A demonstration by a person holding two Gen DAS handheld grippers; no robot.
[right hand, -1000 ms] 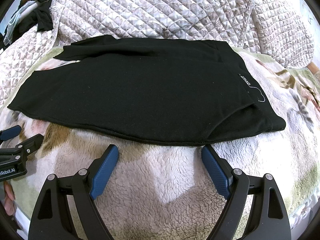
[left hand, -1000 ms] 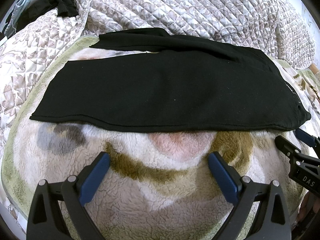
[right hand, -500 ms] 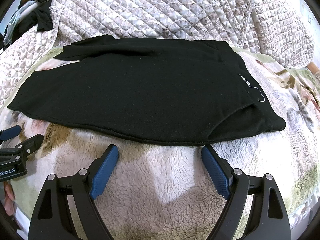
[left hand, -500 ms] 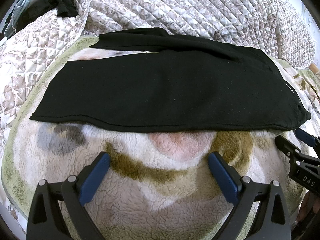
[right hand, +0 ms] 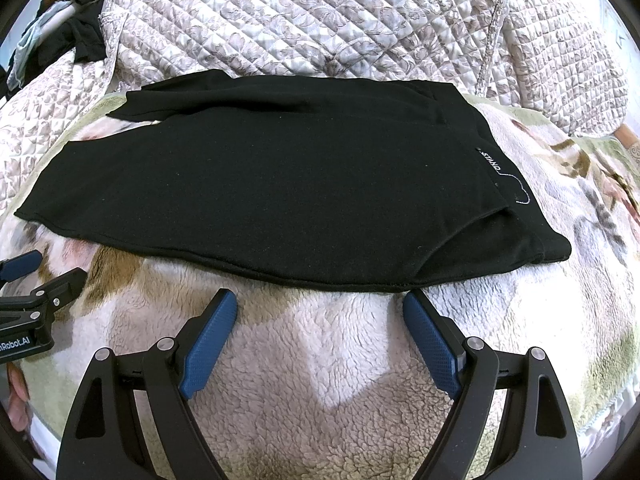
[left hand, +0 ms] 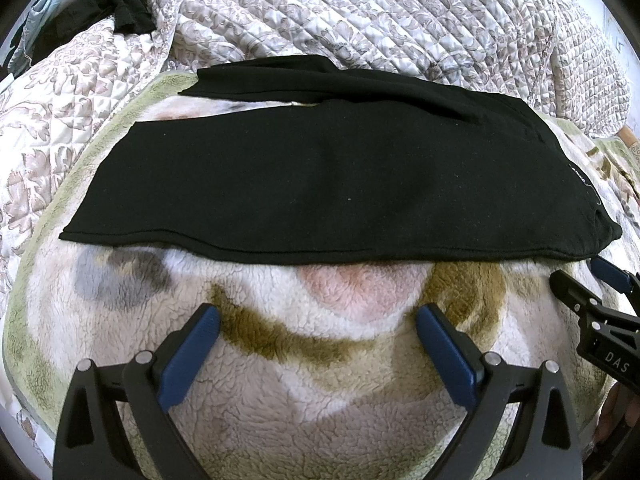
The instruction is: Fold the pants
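Both claws — left (left hand: 318,314), right (right hand: 320,300) — spread wide, just short of pants' (right hand: 260,184) near hem.

Black pants (right hand: 280,184) flat on fleece blanket (right hand: 320,360), right hand-held gripper (right hand: 320,312) spread beside hem.

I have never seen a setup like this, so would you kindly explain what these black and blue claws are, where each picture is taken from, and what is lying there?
There is no robot arm: a person holds a two-finger clamp in each hand, each with a fisheye camera looking along its fingers. One picture looks out from the left gripper, the other from the right gripper. Both stand open with blue pads apart, holding nothing, short of the cloth. Each also shows at the edge of the other's picture. Ahead lie black fabric pants, spread flat on a fuzzy cream, brown and green fleece blanket. A quilted floral bedspread is bunched up behind them.
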